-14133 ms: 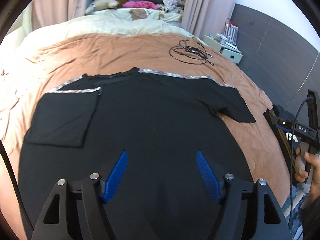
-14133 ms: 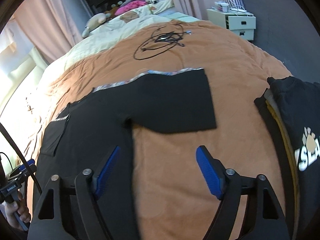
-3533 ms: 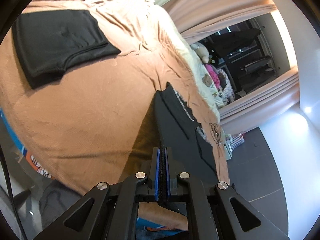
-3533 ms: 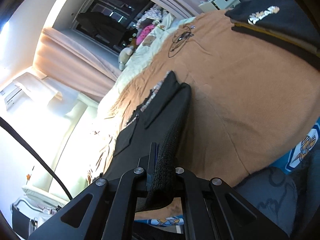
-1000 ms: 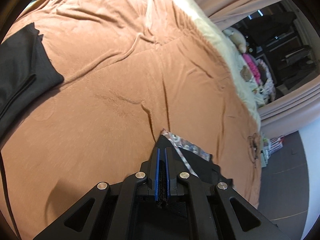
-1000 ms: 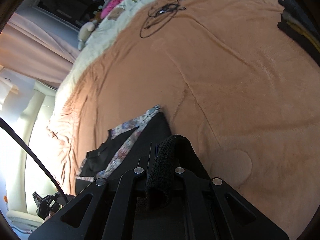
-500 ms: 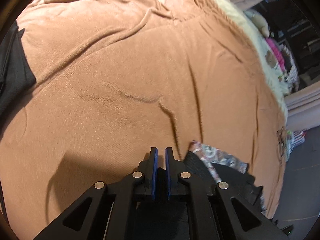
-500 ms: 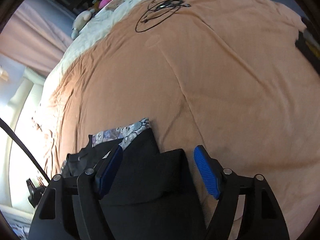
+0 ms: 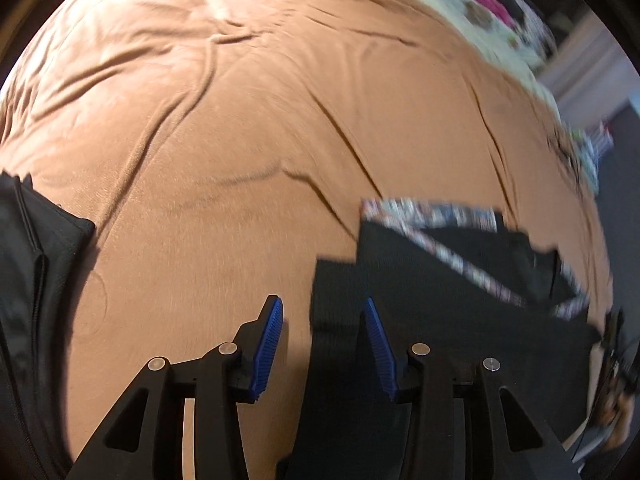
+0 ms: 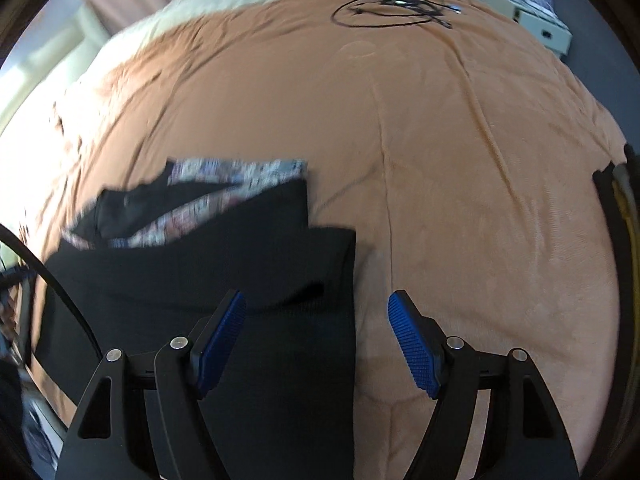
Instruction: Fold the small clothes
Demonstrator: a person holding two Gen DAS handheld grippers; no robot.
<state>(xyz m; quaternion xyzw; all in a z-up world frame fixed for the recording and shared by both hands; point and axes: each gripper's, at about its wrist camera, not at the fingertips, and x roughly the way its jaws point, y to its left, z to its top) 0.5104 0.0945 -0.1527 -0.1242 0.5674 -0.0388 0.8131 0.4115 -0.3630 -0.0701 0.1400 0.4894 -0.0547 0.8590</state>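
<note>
A black T-shirt [image 9: 440, 280] with a patterned trim lies folded on the brown blanket [image 9: 240, 120]. In the left wrist view my left gripper [image 9: 322, 320] hovers over the shirt's left edge; its jaws are opening and the cloth lies loose below them. In the right wrist view the same black T-shirt [image 10: 240, 264] fills the lower left. My right gripper [image 10: 316, 314] stands open over its right edge, with the fabric free between the blue pads [image 10: 412, 344].
Another folded black garment [image 9: 28, 280] lies at the left edge of the blanket. A dark stack of clothes [image 10: 624, 240] sits at the right edge. A coiled black cable [image 10: 396, 8] lies far up the bed, and a white cabinet [image 10: 540, 24] stands beyond.
Both grippers were shut on the shirt's folded edge a second ago. They have let go and spread, the shirt now rests flat, and both views have rolled upright.
</note>
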